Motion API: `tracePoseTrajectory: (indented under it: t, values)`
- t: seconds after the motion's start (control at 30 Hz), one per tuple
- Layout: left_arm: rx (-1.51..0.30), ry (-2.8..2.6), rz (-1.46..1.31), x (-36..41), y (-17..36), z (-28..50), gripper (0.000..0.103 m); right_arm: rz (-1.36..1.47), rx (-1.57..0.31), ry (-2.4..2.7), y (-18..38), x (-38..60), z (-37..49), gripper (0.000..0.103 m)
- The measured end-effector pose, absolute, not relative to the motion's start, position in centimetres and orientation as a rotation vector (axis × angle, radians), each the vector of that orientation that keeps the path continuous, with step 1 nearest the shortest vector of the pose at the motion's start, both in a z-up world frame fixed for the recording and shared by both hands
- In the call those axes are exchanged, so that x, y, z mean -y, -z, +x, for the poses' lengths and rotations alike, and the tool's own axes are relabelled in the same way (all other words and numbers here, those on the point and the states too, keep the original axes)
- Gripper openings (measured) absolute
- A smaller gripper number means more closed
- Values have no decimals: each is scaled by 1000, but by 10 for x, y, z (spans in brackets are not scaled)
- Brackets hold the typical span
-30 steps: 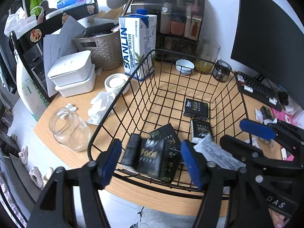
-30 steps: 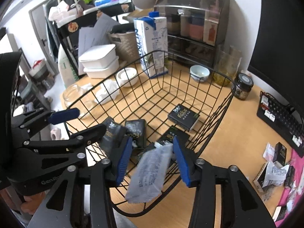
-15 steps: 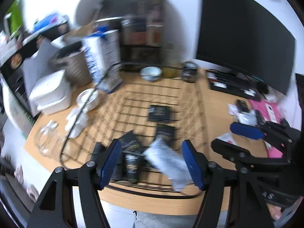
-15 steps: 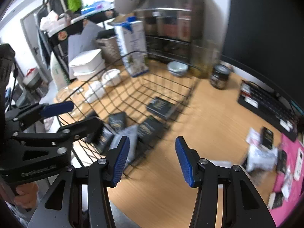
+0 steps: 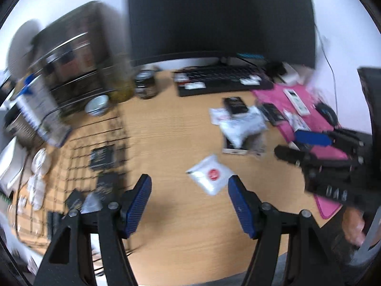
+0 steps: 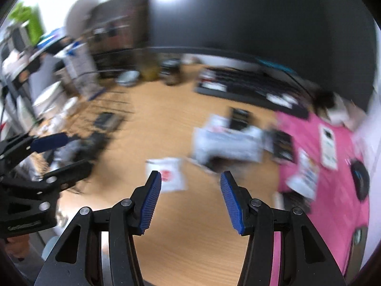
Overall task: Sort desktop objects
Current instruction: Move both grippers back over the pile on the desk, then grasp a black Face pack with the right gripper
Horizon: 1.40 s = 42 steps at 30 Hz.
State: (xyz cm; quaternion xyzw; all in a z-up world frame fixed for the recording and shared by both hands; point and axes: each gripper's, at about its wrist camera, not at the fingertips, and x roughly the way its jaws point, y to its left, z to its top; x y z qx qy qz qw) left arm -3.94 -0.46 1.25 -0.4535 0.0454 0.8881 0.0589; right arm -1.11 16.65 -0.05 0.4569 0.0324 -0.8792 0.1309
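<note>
My left gripper (image 5: 189,191) is open and empty above the wooden desk, just short of a white sachet with a red mark (image 5: 210,177). My right gripper (image 6: 190,186) is open and empty, with the same sachet (image 6: 169,175) by its left fingertip. A pile of white packets and small black boxes (image 5: 240,124) lies beyond, also in the right wrist view (image 6: 228,140). The black wire basket (image 5: 104,143) with several black boxes and a silver packet inside is at the left. Both views are motion-blurred.
A monitor (image 5: 219,19) and keyboard (image 5: 221,81) stand at the back. A pink mat (image 6: 333,157) with small items and a mouse (image 6: 360,181) is at the right. A dark jar (image 5: 145,87), a bowl (image 5: 96,102), a milk carton (image 5: 35,112) and a storage cabinet (image 5: 78,54) stand behind the basket.
The right gripper let go of the silver packet, which now lies in the basket. Both grippers swung right, from over the basket to over the bare desk near the white sachet.
</note>
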Motion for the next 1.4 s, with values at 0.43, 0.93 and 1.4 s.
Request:
tracePoseTrajectory:
  t: [0.43, 0.93, 1.4]
  values:
    - [-246, -2544, -1517, -63, 60, -119, 74, 1583, 62, 2649, 61, -279, -41, 52]
    - [-251, -2494, -1533, -82, 81, -173, 75, 1591, 9, 2690, 76, -282, -59, 60]
    - [-243, -2436, -1596, -84, 96, -171, 52, 1602, -9, 2594, 86, -265, -49, 62]
